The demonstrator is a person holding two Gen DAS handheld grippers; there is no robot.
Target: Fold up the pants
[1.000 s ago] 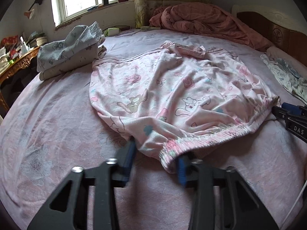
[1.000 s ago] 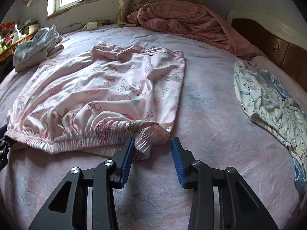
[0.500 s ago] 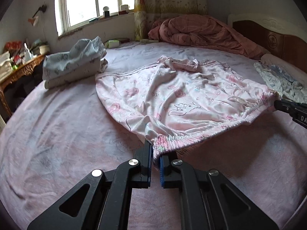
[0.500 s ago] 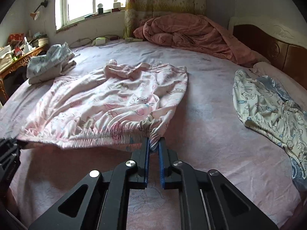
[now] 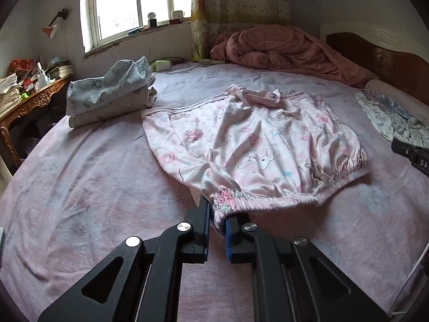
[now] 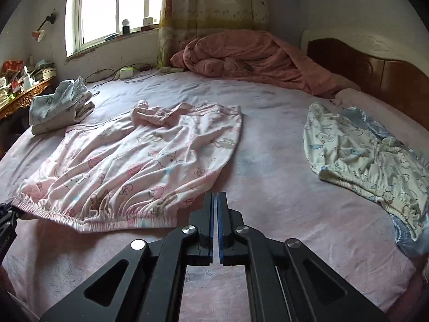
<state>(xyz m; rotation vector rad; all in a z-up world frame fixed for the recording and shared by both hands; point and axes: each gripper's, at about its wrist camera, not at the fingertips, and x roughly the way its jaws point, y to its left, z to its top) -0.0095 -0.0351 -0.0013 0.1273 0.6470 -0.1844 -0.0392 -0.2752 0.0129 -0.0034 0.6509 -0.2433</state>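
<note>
The pink cartoon-print pants (image 5: 254, 139) lie spread on the bed, waistband towards me. My left gripper (image 5: 217, 214) pinches the waistband's left corner and holds it a little off the sheet; its jaws are opening slightly with the gathered fabric still between the pads. In the right wrist view the pants (image 6: 139, 166) end just left of my right gripper (image 6: 215, 206). That gripper is shut, with no cloth showing between its pads. The waistband's right end rests on the sheet. The right gripper (image 5: 395, 145) also shows at the left wrist view's right edge, apart from the waistband.
A folded stack of pale clothes (image 5: 107, 96) sits at the far left of the bed (image 5: 80, 187). A blue-and-cream printed garment (image 6: 375, 161) lies at the right. A bunched pink quilt (image 5: 281, 51) and the wooden headboard (image 5: 388, 61) are behind. A cluttered desk (image 5: 26, 99) stands at the left.
Both grippers went from open to closed and rose. The left one took the waistband corner and lifted it. The right one closed on the other corner, which now lies outside its pads.
</note>
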